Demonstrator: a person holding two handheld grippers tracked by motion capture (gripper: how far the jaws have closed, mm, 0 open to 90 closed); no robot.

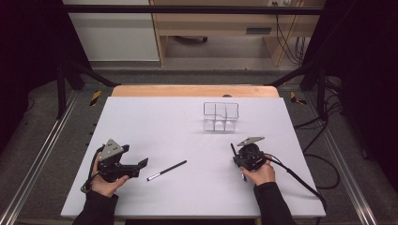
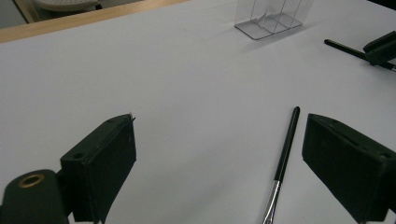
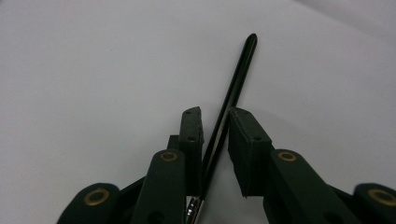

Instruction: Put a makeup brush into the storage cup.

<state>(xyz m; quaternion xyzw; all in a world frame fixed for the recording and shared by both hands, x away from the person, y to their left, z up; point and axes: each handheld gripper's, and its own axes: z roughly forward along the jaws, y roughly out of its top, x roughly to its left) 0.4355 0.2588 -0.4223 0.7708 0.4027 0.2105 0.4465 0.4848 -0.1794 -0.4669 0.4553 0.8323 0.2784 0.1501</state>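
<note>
At four o'clock on the white bench (image 1: 187, 197), the right gripper (image 3: 215, 126) has a thin black brush (image 3: 229, 105) between its nearly closed jaws; the pads look to be touching it, though a sliver of gap may remain. At eight o'clock, the left gripper (image 1: 143, 162) stands wide open, empty. Just off its jaws lies a second brush (image 1: 166, 170). At one o'clock stands a clear divided holder (image 1: 220, 116).
</note>
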